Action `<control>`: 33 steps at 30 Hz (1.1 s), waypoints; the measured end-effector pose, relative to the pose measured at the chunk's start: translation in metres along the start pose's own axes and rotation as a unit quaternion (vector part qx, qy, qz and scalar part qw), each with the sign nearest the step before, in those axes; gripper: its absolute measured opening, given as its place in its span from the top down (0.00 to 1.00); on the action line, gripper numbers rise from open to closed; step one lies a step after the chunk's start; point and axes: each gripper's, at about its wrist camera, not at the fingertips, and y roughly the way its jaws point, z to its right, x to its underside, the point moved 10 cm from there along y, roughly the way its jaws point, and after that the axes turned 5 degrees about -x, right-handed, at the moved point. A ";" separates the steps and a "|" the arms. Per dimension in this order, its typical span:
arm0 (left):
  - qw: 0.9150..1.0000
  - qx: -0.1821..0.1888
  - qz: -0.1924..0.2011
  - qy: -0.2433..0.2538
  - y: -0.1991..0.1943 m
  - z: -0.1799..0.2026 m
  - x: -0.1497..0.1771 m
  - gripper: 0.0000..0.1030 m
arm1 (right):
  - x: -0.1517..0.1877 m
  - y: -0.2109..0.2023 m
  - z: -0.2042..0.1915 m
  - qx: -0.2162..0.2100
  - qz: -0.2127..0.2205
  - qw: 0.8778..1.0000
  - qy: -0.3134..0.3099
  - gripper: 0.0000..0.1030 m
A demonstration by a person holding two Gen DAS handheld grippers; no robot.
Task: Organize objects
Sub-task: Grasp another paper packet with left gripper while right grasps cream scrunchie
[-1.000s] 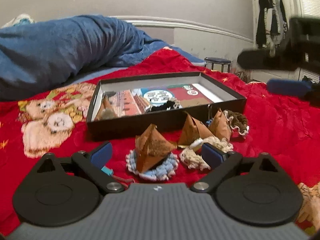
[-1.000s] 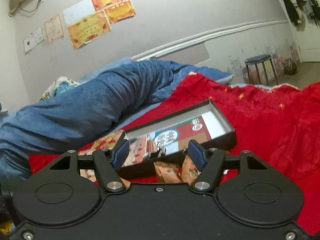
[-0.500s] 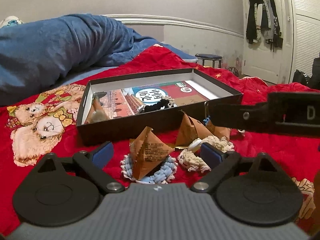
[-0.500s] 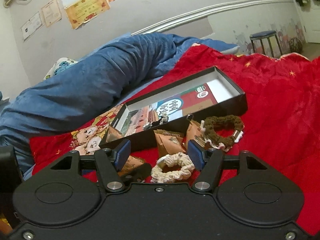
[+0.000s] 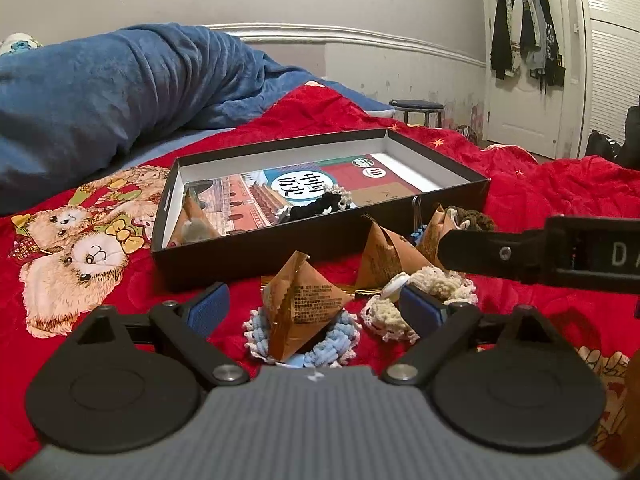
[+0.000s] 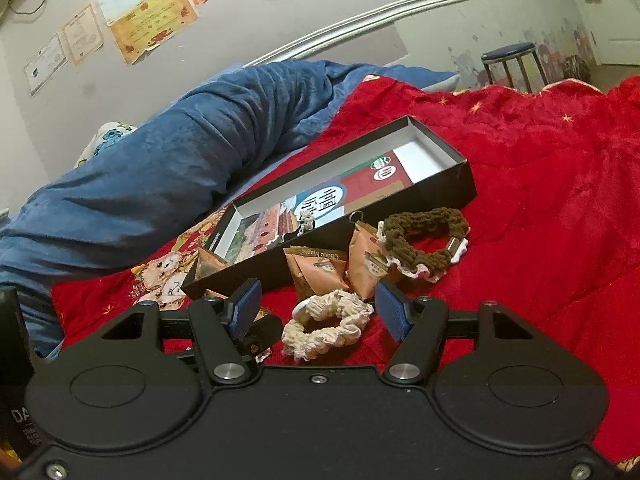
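Left gripper (image 5: 314,310) fingers stand wide apart and hold nothing; a brown packet (image 5: 302,298) resting on a blue scrunchie (image 5: 320,350) lies between them, its near edge cut off by the gripper body. Right gripper (image 6: 316,308) fingers are likewise spread and empty, flanking a cream scrunchie (image 6: 326,322) on the red blanket (image 6: 540,200). A brown scrunchie (image 6: 424,236) and further packets (image 6: 316,270) lie against the near wall of the black box (image 5: 256,250); the box contents are partly hidden behind that wall. Open blanket extends to the right.
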 end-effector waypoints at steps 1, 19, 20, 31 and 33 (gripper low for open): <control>1.000 0.001 0.001 0.001 0.000 0.000 0.000 0.07 | 0.001 0.001 0.001 0.001 -0.001 1.000 0.002 0.39; 1.000 0.004 -0.001 -0.006 0.002 -0.002 -0.001 0.17 | 0.007 0.006 0.013 0.024 0.000 0.999 0.021 0.46; 1.000 0.006 -0.001 -0.009 0.002 -0.002 -0.001 0.17 | 0.008 0.007 0.015 0.029 -0.002 0.999 0.024 0.47; 1.000 0.004 -0.027 -0.014 0.014 -0.006 0.005 0.36 | 0.015 0.017 0.023 0.048 -0.025 0.998 0.033 0.55; 0.999 0.002 -0.029 -0.015 0.015 -0.007 0.006 0.40 | 0.016 0.020 0.023 0.045 -0.029 0.998 0.032 0.57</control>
